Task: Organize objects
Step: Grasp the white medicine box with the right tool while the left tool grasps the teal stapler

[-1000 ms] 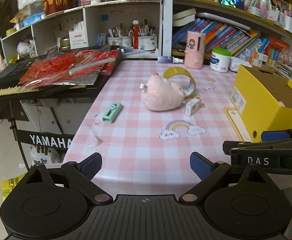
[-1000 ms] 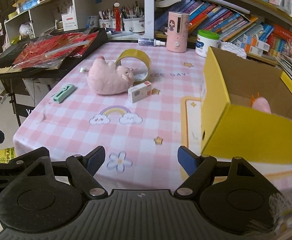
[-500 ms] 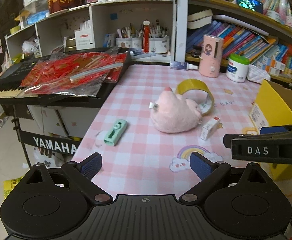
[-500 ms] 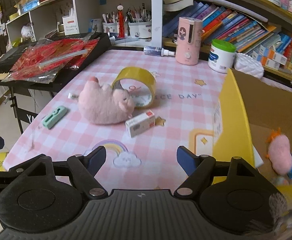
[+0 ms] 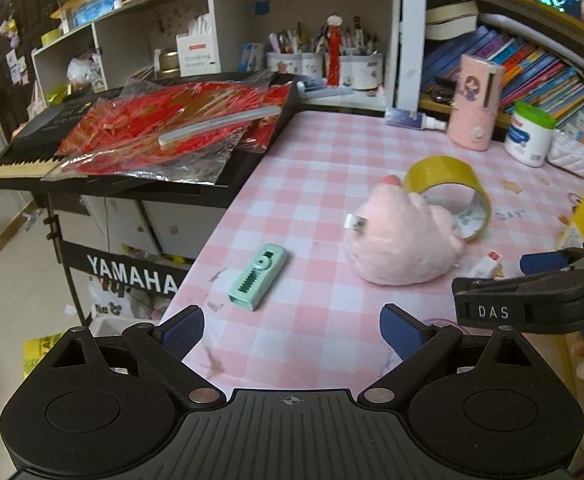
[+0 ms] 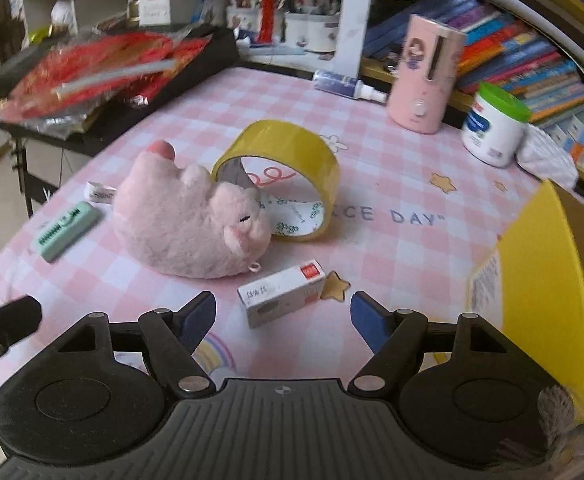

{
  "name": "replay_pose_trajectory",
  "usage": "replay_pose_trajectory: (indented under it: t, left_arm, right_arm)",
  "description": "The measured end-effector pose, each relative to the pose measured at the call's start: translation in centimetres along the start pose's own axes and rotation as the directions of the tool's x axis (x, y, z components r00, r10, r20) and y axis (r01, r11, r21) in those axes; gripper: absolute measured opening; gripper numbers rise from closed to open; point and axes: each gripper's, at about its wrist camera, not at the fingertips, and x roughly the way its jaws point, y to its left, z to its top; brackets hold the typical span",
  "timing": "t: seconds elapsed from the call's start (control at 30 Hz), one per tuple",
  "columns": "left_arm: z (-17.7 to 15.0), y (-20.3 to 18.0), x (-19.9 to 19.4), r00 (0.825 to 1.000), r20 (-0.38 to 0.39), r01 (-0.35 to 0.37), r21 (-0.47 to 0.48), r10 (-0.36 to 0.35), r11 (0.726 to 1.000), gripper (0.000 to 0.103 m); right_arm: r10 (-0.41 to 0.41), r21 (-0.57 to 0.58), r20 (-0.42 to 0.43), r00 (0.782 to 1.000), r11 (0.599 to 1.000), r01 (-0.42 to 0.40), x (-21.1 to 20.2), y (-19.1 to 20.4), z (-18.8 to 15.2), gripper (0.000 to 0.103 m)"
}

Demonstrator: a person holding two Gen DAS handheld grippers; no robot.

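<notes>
A pink plush pig (image 6: 196, 228) lies on the pink checked table, also in the left wrist view (image 5: 403, 240). A yellow tape roll (image 6: 288, 168) leans behind it. A small white box (image 6: 282, 298) lies just ahead of my right gripper (image 6: 284, 320), which is open and empty. A mint green correction tape (image 5: 258, 276) lies near the table's left edge, ahead of my left gripper (image 5: 292, 332), open and empty. A yellow cardboard box (image 6: 539, 280) stands at the right.
A black keyboard (image 5: 92, 148) with red foil packets stands left of the table. A pink dispenser (image 6: 423, 80), a white jar (image 6: 491, 128) and a small bottle (image 6: 343, 84) line the back edge below bookshelves. The right gripper (image 5: 531, 304) shows in the left wrist view.
Both grippers have moved forward and left over the table. The plush pig, white box and mint tape are now closer; the yellow box has slid toward the right edge of view.
</notes>
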Motion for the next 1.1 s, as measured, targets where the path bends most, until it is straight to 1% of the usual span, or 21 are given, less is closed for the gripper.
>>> replay_pose_trajectory:
  t: [0.1, 0.23, 0.3, 0.37, 0.5, 0.57, 0.63, 0.67, 0.7, 0.73, 0.77, 0.8, 0.83, 0.87, 1.0, 1.1]
  left_arm:
    - [0.6, 0.2, 1.1, 1.000, -0.003, -0.019, -0.013, 0.018, 1.000, 0.096]
    - [1.4, 0.7, 3.1, 0.999, -0.021, -0.045, -0.028, 0.044, 0.999, 0.095]
    - [1.7, 0.7, 4.3, 0.998, -0.033, -0.054, -0.025, 0.053, 0.998, 0.091]
    - [1.9, 0.7, 5.5, 0.997, -0.053, -0.058, -0.021, 0.056, 0.998, 0.086]
    - [2.2, 0.6, 7.6, 0.995, -0.070, -0.065, 0.003, 0.065, 0.998, 0.081]
    - [2.3, 0.5, 8.3, 0.995, -0.072, -0.063, 0.024, 0.064, 0.998, 0.073]
    - [2.4, 0.7, 9.3, 0.994, -0.087, -0.061, 0.033, 0.064, 0.998, 0.067]
    - [2.5, 0.9, 9.4, 0.995, -0.077, -0.054, 0.021, 0.056, 0.998, 0.063]
    - [2.6, 1.1, 9.6, 0.996, -0.077, -0.048, 0.012, 0.049, 0.999, 0.061]
    - [2.7, 1.2, 9.7, 0.996, -0.079, -0.041, 0.005, 0.041, 0.999, 0.052]
    - [2.8, 1.3, 9.7, 0.996, -0.079, -0.030, -0.002, 0.029, 1.000, 0.040]
    - [2.9, 1.4, 9.7, 0.997, -0.081, -0.010, -0.007, 0.009, 1.000, 0.036]
    - [2.8, 1.4, 9.7, 0.997, -0.082, 0.005, -0.010, -0.006, 1.000, 0.027]
    - [2.8, 1.4, 9.6, 0.997, -0.081, 0.015, -0.009, -0.015, 1.000, 0.023]
    - [2.6, 1.2, 9.0, 0.995, -0.095, 0.026, -0.020, -0.028, 0.999, 0.023]
    - [2.7, 1.1, 7.6, 0.996, -0.077, 0.046, -0.035, -0.048, 0.998, 0.023]
  right_arm:
    - [0.011, -0.005, -0.022, 1.000, 1.000, -0.011, 1.4, -0.1, 0.4, 0.072]
    - [0.032, 0.002, -0.038, 0.999, 0.999, -0.032, 2.5, -0.5, 0.6, 0.067]
    - [0.044, 0.011, -0.042, 0.998, 0.999, -0.043, 2.9, -0.9, 0.7, 0.064]
    - [0.064, 0.016, -0.049, 0.997, 0.998, -0.063, 3.2, -1.2, 0.7, 0.052]
    - [0.085, 0.015, -0.046, 0.995, 0.996, -0.085, 3.1, -1.4, 0.8, 0.052]
    - [0.095, 0.019, -0.039, 0.995, 0.995, -0.094, 2.7, -1.6, 0.9, 0.052]
    - [0.107, 0.015, -0.031, 0.994, 0.994, -0.107, 2.3, -1.7, 0.9, 0.052]
    - [0.113, 0.012, -0.026, 0.993, 0.994, -0.113, 2.0, -1.7, 1.0, 0.052]
    - [0.119, 0.010, -0.021, 0.993, 0.993, -0.119, 1.7, -1.8, 1.0, 0.052]
    - [0.123, 0.008, -0.015, 0.992, 0.992, -0.123, 1.4, -1.8, 1.0, 0.052]
    - [0.126, 0.008, -0.010, 0.992, 0.992, -0.125, 1.2, -2.0, 1.1, 0.052]
    - [0.126, 0.011, -0.005, 0.992, 0.992, -0.126, 1.0, -2.1, 1.1, 0.052]
    - [0.127, 0.014, -0.001, 0.992, 0.992, -0.127, 0.8, -2.3, 1.2, 0.052]
    - [0.127, 0.019, 0.001, 0.992, 0.992, -0.127, 0.7, -2.4, 1.2, 0.052]
    - [0.124, 0.044, 0.003, 0.992, 0.991, -0.124, 0.3, -3.0, 1.2, 0.052]
    - [0.122, 0.059, 0.005, 0.993, 0.991, -0.122, 0.0, -3.2, 1.0, 0.052]
